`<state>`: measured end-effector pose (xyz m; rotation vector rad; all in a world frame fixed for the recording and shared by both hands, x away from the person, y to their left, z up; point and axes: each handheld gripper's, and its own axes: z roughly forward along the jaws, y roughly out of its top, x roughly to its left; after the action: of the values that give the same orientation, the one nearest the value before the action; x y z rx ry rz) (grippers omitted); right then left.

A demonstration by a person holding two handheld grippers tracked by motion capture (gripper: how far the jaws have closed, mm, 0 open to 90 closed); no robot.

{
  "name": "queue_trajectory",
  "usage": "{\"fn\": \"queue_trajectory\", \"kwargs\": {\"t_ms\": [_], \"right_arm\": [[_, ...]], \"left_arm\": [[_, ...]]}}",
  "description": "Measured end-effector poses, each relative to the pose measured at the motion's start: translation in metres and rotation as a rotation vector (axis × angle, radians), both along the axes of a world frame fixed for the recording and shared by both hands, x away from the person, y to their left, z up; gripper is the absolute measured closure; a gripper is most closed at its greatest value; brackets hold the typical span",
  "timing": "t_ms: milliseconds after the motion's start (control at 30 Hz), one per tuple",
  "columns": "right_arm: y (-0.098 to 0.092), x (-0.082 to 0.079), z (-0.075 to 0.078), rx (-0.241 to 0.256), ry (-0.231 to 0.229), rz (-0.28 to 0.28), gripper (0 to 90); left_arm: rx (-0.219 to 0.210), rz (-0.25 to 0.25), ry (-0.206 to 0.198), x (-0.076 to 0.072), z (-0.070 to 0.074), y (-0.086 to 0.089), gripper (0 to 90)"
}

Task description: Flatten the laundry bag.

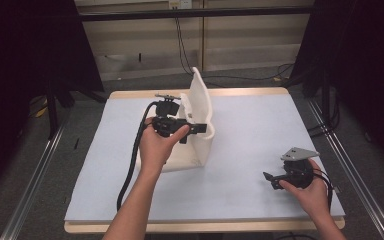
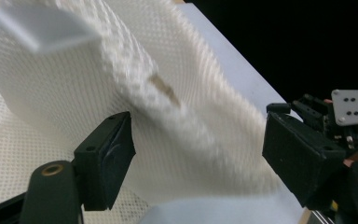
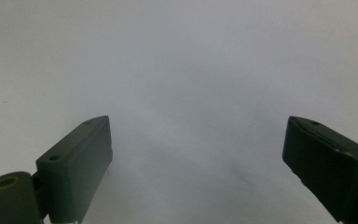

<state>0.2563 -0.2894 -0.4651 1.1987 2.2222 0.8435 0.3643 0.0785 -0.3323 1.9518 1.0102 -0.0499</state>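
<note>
At tabletop centre-left: white mesh basket lying on side, long axis running near-to-far, opening facing left. Left gripper at basket's wall, jaws spread wide, wall between them, not clamped. Right gripper near right front edge, jaws wide apart, holding nothing, well apart from basket.

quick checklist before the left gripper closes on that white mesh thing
1. Left gripper jaws open: ok, wide apart.
2. White mesh piece between the left jaws: ok in the left gripper view, its curved wall sits between them.
3. Jaw contact with the mesh: cannot tell, the picture is blurred.
4. Mesh piece steady on the table: cannot tell, it stands upright with no second hold.
5. Right gripper out of the way: ok, open, low over bare table near the right edge.
</note>
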Motion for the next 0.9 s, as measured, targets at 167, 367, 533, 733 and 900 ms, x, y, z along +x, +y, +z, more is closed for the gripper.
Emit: {"fn": "queue_trajectory", "kwargs": {"t_ms": [167,367,533,733,900], "right_arm": [[0.001,0.0,-0.001,0.004,0.005,0.008,8.0],[0.0,0.0,-0.001,0.002,0.012,0.002,7.9],[0.001,0.0,-0.001,0.002,0.011,0.003,7.9],[0.0,0.0,-0.001,0.002,0.005,0.001,7.9],[-0.002,-0.001,-0.001,0.005,0.006,0.002,7.9]], "left_arm": [[0.009,-0.002,-0.003,-0.001,-0.002,0.002,20.8],[-0.014,0.005,0.0,-0.001,-0.006,0.007,18.6],[-0.011,-0.02,-0.006,-0.001,-0.004,-0.003,19.3],[-0.006,-0.043,-0.002,-0.001,-0.001,-0.015,18.5],[0.013,-0.033,0.007,0.0,-0.007,-0.012,18.7]]}}
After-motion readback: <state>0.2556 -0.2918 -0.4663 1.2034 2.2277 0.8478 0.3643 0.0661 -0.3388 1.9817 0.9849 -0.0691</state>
